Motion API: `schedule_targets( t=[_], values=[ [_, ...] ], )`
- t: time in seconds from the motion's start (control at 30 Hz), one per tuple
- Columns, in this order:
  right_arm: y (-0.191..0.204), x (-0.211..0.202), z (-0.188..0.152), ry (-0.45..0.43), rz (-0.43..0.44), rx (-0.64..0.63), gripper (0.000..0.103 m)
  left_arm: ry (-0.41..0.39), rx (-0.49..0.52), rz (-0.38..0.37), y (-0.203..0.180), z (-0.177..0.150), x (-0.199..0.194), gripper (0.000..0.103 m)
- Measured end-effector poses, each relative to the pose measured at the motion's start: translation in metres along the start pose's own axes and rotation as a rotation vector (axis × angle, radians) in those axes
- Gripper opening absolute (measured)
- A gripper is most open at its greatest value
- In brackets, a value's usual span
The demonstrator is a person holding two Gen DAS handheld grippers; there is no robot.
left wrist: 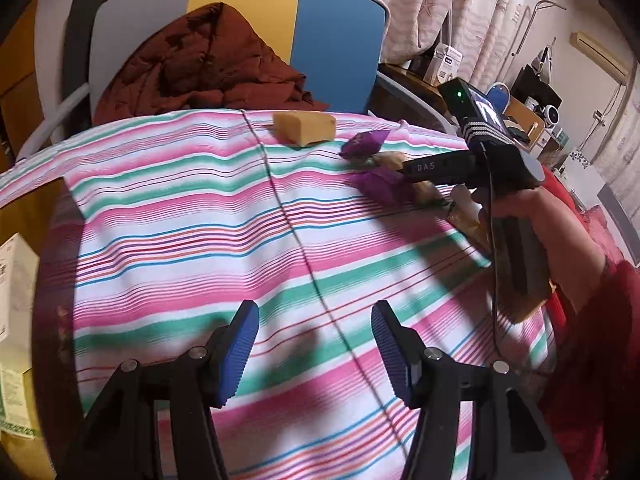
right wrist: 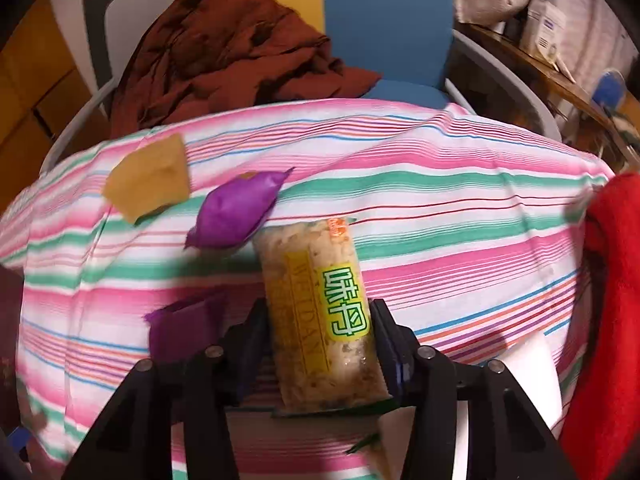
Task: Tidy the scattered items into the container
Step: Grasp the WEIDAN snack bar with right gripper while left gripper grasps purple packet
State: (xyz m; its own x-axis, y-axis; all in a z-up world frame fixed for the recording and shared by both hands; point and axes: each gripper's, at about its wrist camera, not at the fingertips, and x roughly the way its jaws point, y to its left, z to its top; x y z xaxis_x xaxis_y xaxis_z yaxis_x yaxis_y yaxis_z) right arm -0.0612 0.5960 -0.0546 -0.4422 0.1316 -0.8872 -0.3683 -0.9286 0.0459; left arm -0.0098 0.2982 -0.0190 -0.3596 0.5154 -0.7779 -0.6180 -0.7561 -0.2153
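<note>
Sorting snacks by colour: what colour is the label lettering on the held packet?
Green lettering on yellow, clearest in right wrist view on the snack packet.

My right tool's ribbed blue rubber pads (right wrist: 394,356) press a glossy clear plastic snack packet (right wrist: 320,312); beneath lies the matt striped woven cloth (right wrist: 460,208), beside shiny purple foil wrappers (right wrist: 236,212)

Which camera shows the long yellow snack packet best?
The right wrist view: the long clear snack packet with yellow label fills the centre, between the right gripper fingers. The left wrist view shows only a sliver behind that gripper.
</note>
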Motion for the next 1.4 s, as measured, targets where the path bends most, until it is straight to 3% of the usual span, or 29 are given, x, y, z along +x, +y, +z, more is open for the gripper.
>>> schedule_targets(
  t=[0.2, 0.43, 0.63, 0.93, 1.0, 1.07, 1.1, 1.23, 1.4],
  values=[
    [0.017, -0.007, -0.004, 0.049, 0.111, 0.0, 0.048, 0.017, 0.002, 0.013, -0.008, 0.012, 0.017, 0.059],
    [-0.017, -0.013, -0.007, 0.069, 0.034, 0.13, 0.047, 0.003, 0.016, 0.003, -0.03, 0.047, 0.041, 0.059],
    [-0.031, -0.012, -0.004, 0.073, 0.008, 0.164, 0.047, 0.003, 0.083, 0.0, -0.06, 0.078, 0.072, 0.059],
    [-0.039, -0.011, 0.0, 0.072, 0.021, 0.183, 0.047, 0.048, -0.004, -0.001, -0.065, 0.109, 0.118, 0.059],
    [-0.037, -0.011, 0.0, 0.072, 0.014, 0.175, 0.048, 0.045, -0.023, -0.03, -0.065, 0.11, 0.123, 0.058],
    [-0.036, -0.011, 0.0, 0.073, 0.007, 0.168, 0.048, 0.042, -0.01, -0.02, -0.064, 0.108, 0.129, 0.042],
    [-0.036, -0.01, -0.001, 0.072, 0.006, 0.166, 0.048, 0.038, -0.002, -0.016, -0.063, 0.105, 0.132, 0.039],
    [-0.035, -0.011, -0.003, 0.07, 0.004, 0.168, 0.048, -0.018, 0.071, -0.058, -0.058, 0.09, 0.13, 0.038],
    [-0.032, -0.01, -0.005, 0.066, -0.011, 0.156, 0.048, -0.039, 0.033, -0.056, -0.046, 0.083, 0.123, 0.036]
  ],
)
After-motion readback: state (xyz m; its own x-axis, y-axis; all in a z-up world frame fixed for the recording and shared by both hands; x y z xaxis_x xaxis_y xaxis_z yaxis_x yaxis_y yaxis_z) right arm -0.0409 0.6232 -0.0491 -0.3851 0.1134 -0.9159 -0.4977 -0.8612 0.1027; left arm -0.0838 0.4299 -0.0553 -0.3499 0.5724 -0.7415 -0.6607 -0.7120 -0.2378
